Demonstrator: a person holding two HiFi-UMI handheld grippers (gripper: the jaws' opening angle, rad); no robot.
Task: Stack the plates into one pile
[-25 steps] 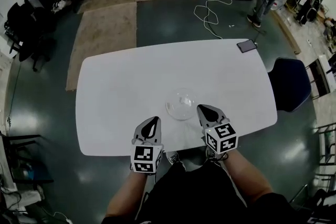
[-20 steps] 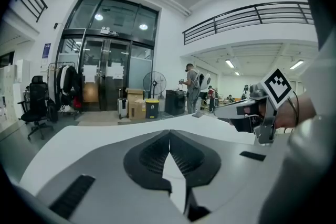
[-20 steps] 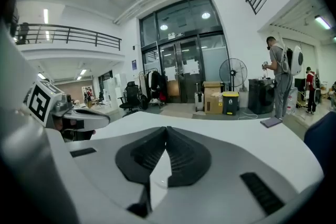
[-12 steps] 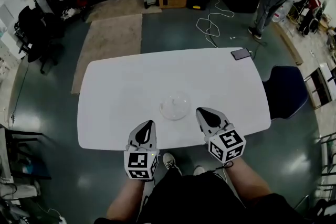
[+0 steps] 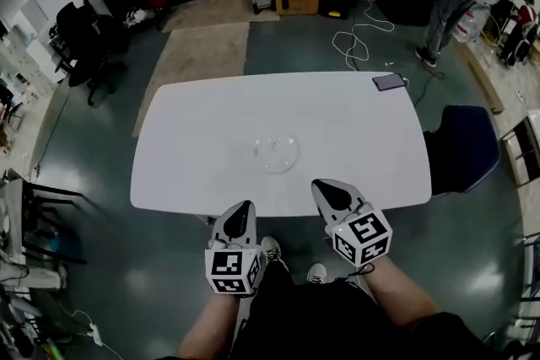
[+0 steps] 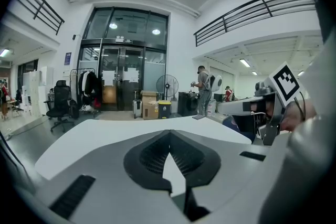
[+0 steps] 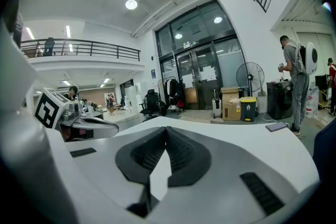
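**Both grippers drew back from the plates, empty**

The left gripper (image 5: pixel 240 215) had its jaws pressed together with nothing between them; its own view showed the two dark pads meeting along one line. The right gripper (image 5: pixel 329 193) was the same, jaws fully closed on nothing. Both pointed forward and slightly down, side by side, in front of the person's body.

A second before, the two grippers had flanked the plates (image 5: pixel 276 153), one just beside each edge. By this moment they had pulled back toward the person and lifted, so that they hung over the near edge of the white table (image 5: pixel 354 131). The plates were left well ahead of them, out toward the middle of the table. The plates were clear glass and showed as a single round shape, standing alone. How many lay in it could not be told.

No other plate showed anywhere on the table; only a phone (image 5: pixel 389 82) lay at the far right corner. With one pile standing and both tools empty and withdrawn, the stacking looked finished, or very nearly so.
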